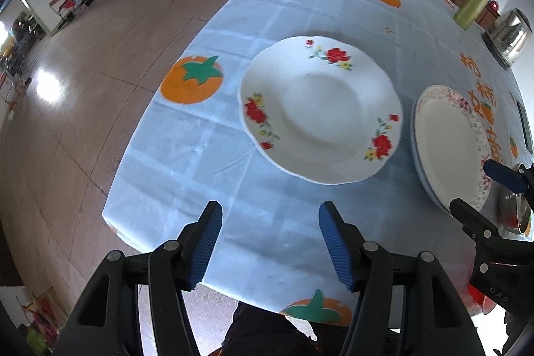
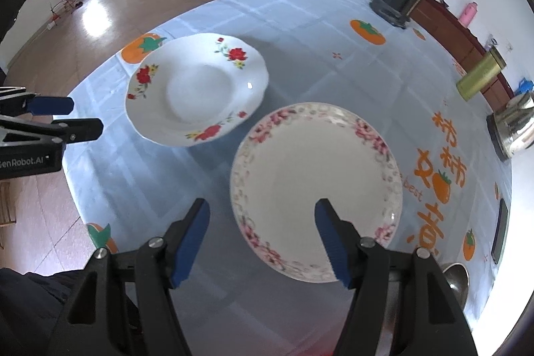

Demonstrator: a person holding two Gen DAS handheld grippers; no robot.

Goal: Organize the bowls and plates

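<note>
- My left tongs (image 1: 269,244) point steeply down at the desk (image 1: 300,2) — jaws apart, nothing between them.
- My right tongs (image 2: 262,241) point steeply down too, jaws apart, empty, over the near rim of the pink-rimmed plate (image 2: 313,186).
- That plate lies flat, seemingly stacked on another.
- The red-flowered plate (image 1: 320,109), white and scalloped, lies just beside it — ahead of my left tongs.

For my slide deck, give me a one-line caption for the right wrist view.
Open right gripper above pink-rimmed plate, red-flowered plate beside it.
</note>
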